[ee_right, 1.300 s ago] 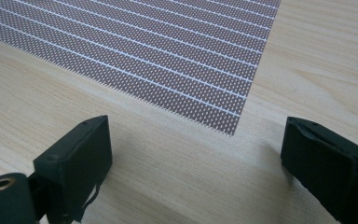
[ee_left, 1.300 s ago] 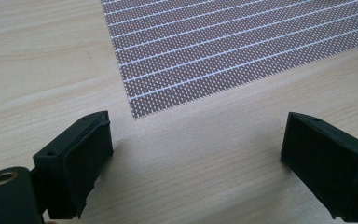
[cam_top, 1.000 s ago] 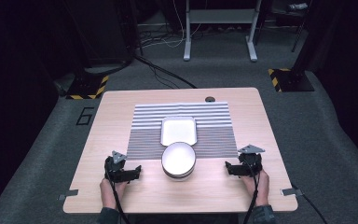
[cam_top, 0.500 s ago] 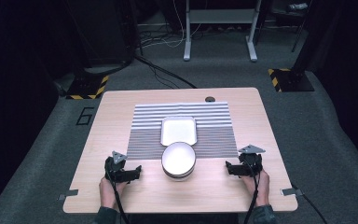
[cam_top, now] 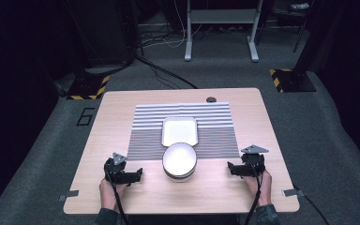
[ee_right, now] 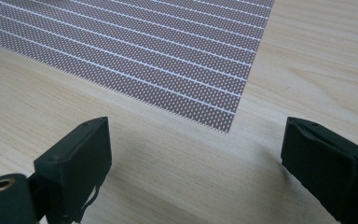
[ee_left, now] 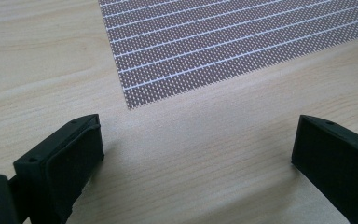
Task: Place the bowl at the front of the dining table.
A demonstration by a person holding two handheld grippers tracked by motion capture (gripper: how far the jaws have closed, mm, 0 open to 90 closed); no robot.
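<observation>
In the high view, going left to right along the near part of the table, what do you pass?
Left black two-jaw gripper → round white bowl → right black two-jaw gripper.

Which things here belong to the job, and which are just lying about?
In the job:
round bowl
square white dish
striped mat under them
left claw, open
right claw, open

Lying about:
dark round cap at the table's far edge
</observation>
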